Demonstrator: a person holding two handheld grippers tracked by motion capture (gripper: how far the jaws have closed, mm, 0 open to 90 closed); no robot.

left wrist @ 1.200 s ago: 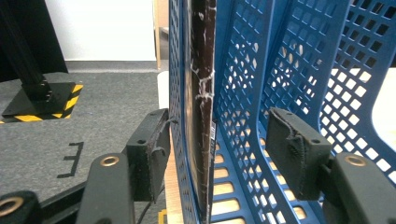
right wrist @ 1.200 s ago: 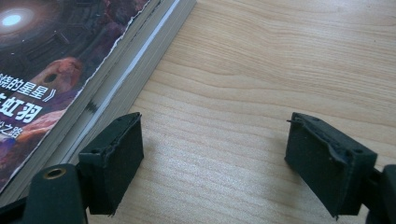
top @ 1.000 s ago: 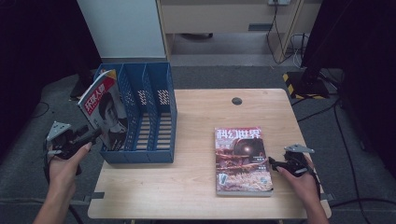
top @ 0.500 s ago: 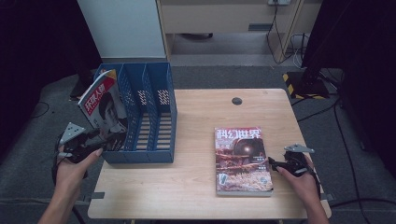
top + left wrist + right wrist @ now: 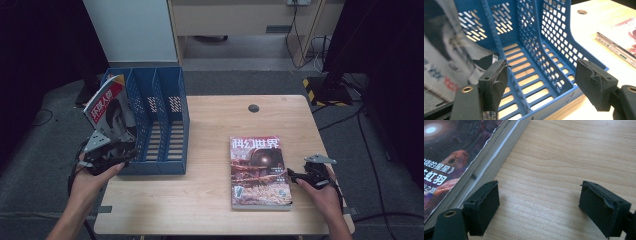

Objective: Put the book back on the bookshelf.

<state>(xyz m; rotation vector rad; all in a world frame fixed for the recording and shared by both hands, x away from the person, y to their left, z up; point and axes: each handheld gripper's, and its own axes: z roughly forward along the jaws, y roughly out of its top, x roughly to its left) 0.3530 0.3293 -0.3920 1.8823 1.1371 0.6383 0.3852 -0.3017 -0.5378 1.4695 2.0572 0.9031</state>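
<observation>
honestly my left fingers (image 5: 546,87) just let go and stand open by the blue file rack (image 5: 150,120), so the magazine (image 5: 107,112) leaning in its leftmost slot could flop out; my right fingers (image 5: 546,207) are open too.

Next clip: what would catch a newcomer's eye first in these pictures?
Probably the blue file rack at the table's left, with a magazine leaning upright in its leftmost slot. Next, the colourful magazine with the dark cover lying flat at right. The left tool sits open at the rack's front; the right tool is open beside the flat magazine's edge.
</observation>
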